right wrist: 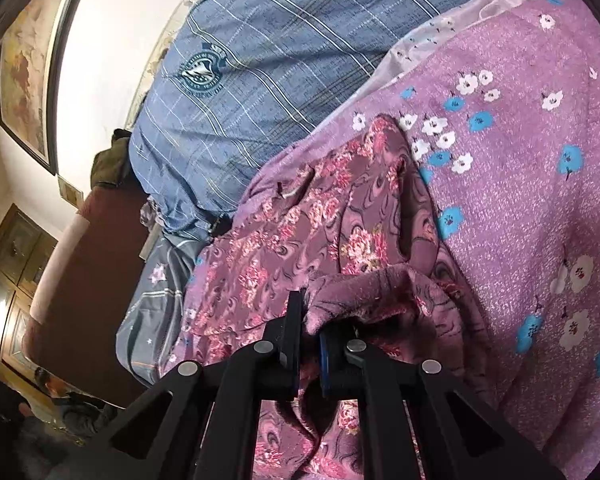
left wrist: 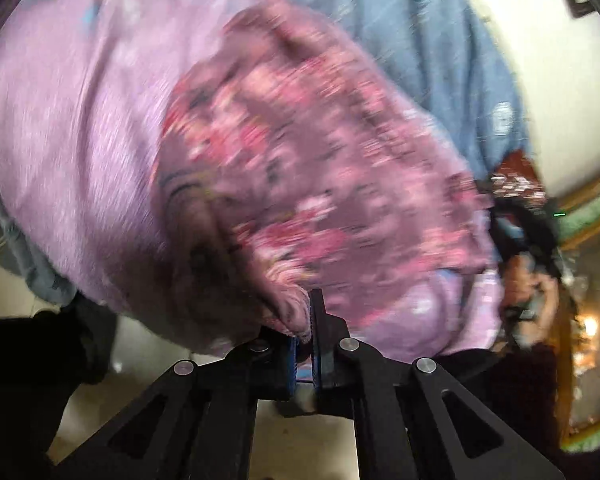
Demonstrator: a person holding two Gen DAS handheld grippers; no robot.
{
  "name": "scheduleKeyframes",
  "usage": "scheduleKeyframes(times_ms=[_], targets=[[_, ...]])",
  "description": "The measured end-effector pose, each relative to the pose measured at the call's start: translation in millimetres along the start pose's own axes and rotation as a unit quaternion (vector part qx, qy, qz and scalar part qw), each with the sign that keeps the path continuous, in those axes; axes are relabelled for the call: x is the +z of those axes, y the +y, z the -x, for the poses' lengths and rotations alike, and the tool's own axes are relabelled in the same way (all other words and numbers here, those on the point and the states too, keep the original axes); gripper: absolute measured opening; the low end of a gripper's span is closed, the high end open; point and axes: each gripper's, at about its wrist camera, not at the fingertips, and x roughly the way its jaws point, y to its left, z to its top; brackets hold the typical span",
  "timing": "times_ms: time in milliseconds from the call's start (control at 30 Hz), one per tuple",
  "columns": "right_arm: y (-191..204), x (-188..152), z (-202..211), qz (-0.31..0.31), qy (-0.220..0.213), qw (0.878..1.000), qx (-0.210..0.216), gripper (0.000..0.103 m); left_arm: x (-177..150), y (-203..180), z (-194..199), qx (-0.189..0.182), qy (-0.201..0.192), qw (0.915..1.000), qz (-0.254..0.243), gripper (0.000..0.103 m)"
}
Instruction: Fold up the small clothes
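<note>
step: got both ends of the floral garment (right wrist: 300, 216) pinched, it's draped on the purple bedspread (right wrist: 520, 200) | left gripper (left wrist: 305, 320) clamped on an edge | right gripper (right wrist: 309, 320) clamped on a bunched edge too | next imo: pull taut, lay flat, then fold over

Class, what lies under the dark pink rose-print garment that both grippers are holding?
The rose-print garment lies on a lilac cover with white and blue flowers. Whatever is beneath that cover is hidden.

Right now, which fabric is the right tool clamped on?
The maroon rose-print garment, pinched in the right tool; not the lilac blue-and-white-flowered sheet or blue plaid bedding.
</note>
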Motion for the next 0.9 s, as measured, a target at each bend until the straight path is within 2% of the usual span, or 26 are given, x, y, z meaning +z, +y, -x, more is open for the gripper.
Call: scheduleKeyframes(times_ms=[100, 200, 333, 433, 567, 700, 767, 833, 867, 900], targets=[[-3.7, 5.9, 11.0, -0.010, -0.015, 1.000, 0.020, 0.006, 21.7, -18.6, 31.2, -0.071, -0.011, 0.9974, -0.005, 0.003], [-6.6, 14.4, 18.6, -0.027, -0.028, 0.998, 0.045, 0.006, 58.1, -34.2, 65.8, -0.119, -0.046, 0.9915, -0.021, 0.003], [-9.1, 35.0, 17.9, -0.055, -0.042, 0.995, 0.076, 0.006, 121.4, -38.4, 82.1, -0.140, -0.086, 0.9861, -0.023, 0.003], [-13.6, 59.4, 11.6, -0.074, -0.065, 0.991, 0.086, 0.006, 179.4, -35.7, 73.8, -0.117, -0.124, 0.9849, -0.029, 0.003], [-24.6, 99.2, -8.5, -0.094, -0.097, 0.988, 0.073, 0.006, 259.4, -17.9, 11.5, -0.090, -0.146, 0.9852, 0.004, 0.003], [-40.3, 134.6, -41.4, -0.114, -0.105, 0.986, 0.063, 0.006, 309.5, 14.3, -69.1, -0.052, -0.132, 0.9877, 0.067, 0.003], [-51.0, 150.3, -65.8, -0.123, -0.096, 0.987, 0.043, 0.006, 326.5, 27.6, -110.8, -0.033, -0.117, 0.9871, 0.104, 0.003], [-62.0, 159.5, -91.3, -0.131, -0.076, 0.988, 0.009, 0.011, 339.4, 36.7, -146.1, -0.018, -0.110, 0.9854, 0.129, 0.006], [-66.3, 161.1, -101.7, -0.134, -0.060, 0.989, -0.015, 0.017, 344.3, 39.9, -163.5, 0.003, -0.096, 0.9865, 0.133, 0.008], [-70.3, 162.1, -106.7, -0.138, -0.051, 0.989, -0.027, 0.033, 349.6, 40.8, -173.3, 0.015, -0.078, 0.9877, 0.134, 0.010]])
